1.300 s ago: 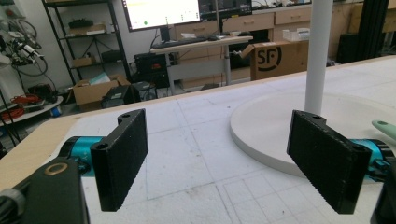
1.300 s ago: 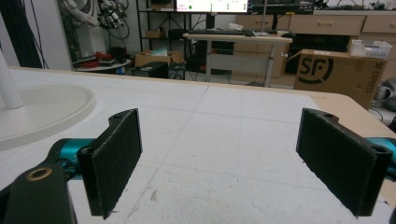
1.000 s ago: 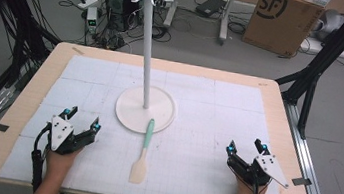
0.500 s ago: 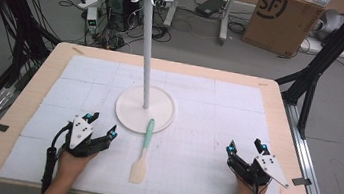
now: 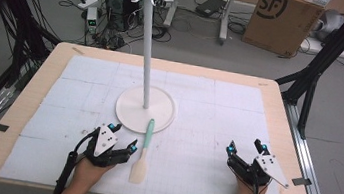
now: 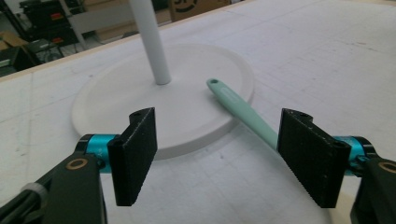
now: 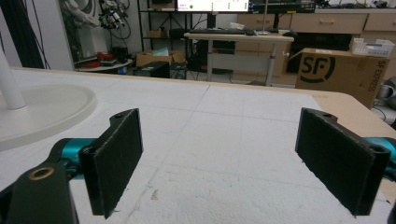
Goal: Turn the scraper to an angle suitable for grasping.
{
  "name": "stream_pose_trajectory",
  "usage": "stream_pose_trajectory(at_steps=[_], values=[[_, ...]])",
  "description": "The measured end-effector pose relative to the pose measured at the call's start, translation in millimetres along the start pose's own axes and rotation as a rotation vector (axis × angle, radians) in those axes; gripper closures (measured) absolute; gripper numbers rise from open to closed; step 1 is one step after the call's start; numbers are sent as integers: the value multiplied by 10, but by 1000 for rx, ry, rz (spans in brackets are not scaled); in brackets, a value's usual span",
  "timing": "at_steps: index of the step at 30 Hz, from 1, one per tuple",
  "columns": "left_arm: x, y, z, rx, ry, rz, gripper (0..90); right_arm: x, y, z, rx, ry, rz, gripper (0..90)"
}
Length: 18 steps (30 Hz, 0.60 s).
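Note:
A spatula (image 5: 143,149) with a mint-green handle (image 6: 243,113) and a cream blade lies on the white mat, its handle end resting on the round base (image 5: 146,109) of a white hook stand (image 5: 148,43). My left gripper (image 5: 121,138) is open just left of the spatula, jaws wide apart, with the handle passing in front of the right jaw in the left gripper view. My right gripper (image 5: 246,148) is open near the mat's front right, nothing between its jaws (image 7: 219,163).
The white mat (image 5: 218,113) covers most of the wooden table (image 5: 279,106). The stand's tall pole rises from the table's middle, hooks at its top. Cardboard box (image 5: 281,18), cables and equipment stand on the floor beyond the far edge.
My left gripper has moved right and slightly forward, closing in on the spatula from the left. The right gripper has stayed put.

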<state>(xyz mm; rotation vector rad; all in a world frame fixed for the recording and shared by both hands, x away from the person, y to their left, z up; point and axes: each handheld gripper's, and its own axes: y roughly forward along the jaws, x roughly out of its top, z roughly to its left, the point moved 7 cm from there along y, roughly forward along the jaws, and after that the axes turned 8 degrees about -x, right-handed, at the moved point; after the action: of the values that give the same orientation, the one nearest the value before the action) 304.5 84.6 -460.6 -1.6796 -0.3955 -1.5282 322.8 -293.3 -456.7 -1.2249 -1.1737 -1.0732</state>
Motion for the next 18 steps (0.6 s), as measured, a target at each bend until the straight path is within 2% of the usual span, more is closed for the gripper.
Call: stream_pose_trajectory(at_steps=[1,2,3,4,5,6,7,8,12,14,15,16,18], values=[[0,0,0,0,0,0,342,0,1,-1,1,0,0,144],[1,4,-46,-42,-7,1,394,0,0,-1,0,2,1,144],[1,4,-46,-42,-7,1,429,0,0,-1,-1,2,1,144],[7,7,-90,-95,-20,-2,458,0,0,0,0,5,1,144],[7,7,-90,-95,-20,-2,511,0,1,0,0,5,1,145],[10,7,-130,-143,-12,3,557,0,1,0,0,6,1,145],[10,7,-130,-143,-12,3,593,0,1,-1,0,6,1,145],[6,16,-173,-182,-2,21,632,1,1,0,-1,6,1,145],[-2,29,-234,-215,27,35,775,0,1,-1,0,8,2,145],[-20,41,-301,-249,64,55,842,0,1,-1,0,8,2,145],[-20,41,-301,-249,64,55,848,-1,0,-2,0,7,2,145],[-32,53,-338,-259,88,71,858,-1,0,-3,0,8,3,145],[-38,61,-362,-269,91,77,879,0,2,-6,-1,6,1,145]])
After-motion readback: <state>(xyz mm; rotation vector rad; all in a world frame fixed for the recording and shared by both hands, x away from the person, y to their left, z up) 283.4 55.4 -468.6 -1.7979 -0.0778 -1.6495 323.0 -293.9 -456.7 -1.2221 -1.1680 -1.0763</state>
